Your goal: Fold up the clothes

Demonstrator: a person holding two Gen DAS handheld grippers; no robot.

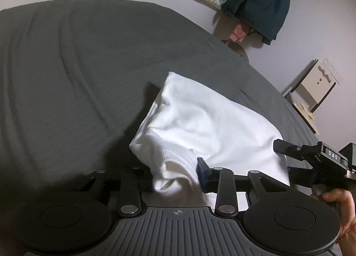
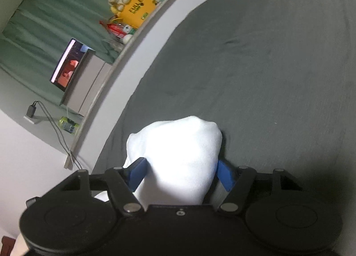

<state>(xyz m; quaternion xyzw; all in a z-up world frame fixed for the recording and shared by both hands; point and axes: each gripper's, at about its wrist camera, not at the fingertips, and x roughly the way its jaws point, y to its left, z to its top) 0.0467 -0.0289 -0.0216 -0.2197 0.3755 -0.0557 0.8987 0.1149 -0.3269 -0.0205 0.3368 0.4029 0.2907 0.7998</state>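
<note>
The white garment [image 1: 200, 122] lies bunched on the dark grey bed sheet [image 1: 77, 67], near the right side of the bed in the left wrist view, with both tools working at its near edge. It looks like a thin knit: light, soft and floppy, with no stiffness of its own, so it will sag and crumple wherever it is not supported. A ribbed hem shows at its near left corner, and that doubled edge is likely the firmest place to take hold, since a pinch on a single loose layer may slip out or drag only the top ply.

The left hand-held gripper [image 1: 175, 178] has a fold of this cloth between its fingers; the right blue pad [image 1: 203, 176] presses into the fabric, while the other finger is hidden behind the bunch, so it seems clamped on the garment. The right hand-held gripper [image 2: 180, 173] straddles a thick mound of the same garment [image 2: 178, 145], its blue pads [image 2: 136, 175] set against either side, the cloth bulging up between them. In the left wrist view, it [image 1: 287, 158] reaches in at the cloth's right edge, held by a hand [image 1: 340, 207].

Held at two points, the cloth between them should hang slack, so both holds need to rise together to keep the fold line straight.
</note>
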